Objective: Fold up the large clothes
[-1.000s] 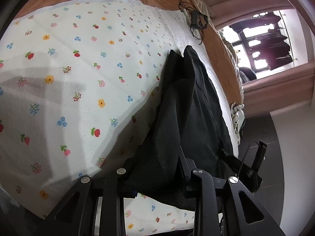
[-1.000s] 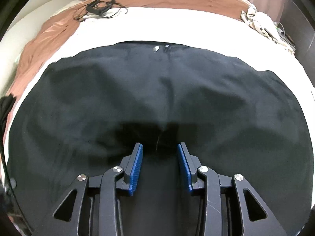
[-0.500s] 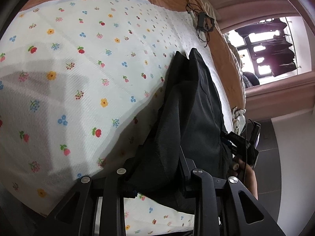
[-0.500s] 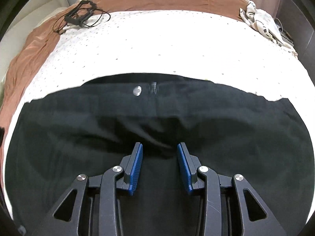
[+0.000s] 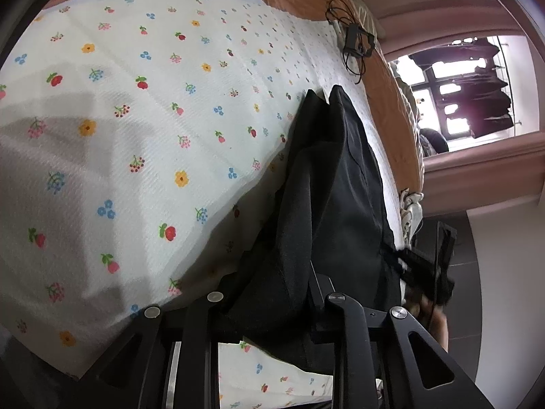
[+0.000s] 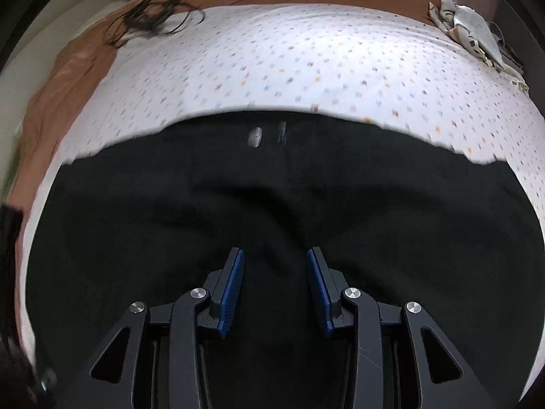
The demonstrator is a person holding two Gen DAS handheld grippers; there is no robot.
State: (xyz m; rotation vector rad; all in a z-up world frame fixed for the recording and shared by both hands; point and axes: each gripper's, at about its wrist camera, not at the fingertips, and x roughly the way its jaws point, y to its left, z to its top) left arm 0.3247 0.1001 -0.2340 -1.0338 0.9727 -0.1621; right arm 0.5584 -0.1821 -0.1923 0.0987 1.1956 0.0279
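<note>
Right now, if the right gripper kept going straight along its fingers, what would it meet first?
Most likely the black garment: the right gripper points down at it, jaws apart, nothing between them. Depth unclear.

Before you, the garment (image 6: 272, 211) lies spread on the sheet (image 6: 306, 68), which covers the bedspread (image 6: 68, 78). Your right gripper (image 6: 275, 286) hangs over the garment's near part. Beyond the sheet's far left corner sits a tangle of cable (image 6: 153, 13); at the far right, a crumpled cloth (image 6: 473, 27).
</note>
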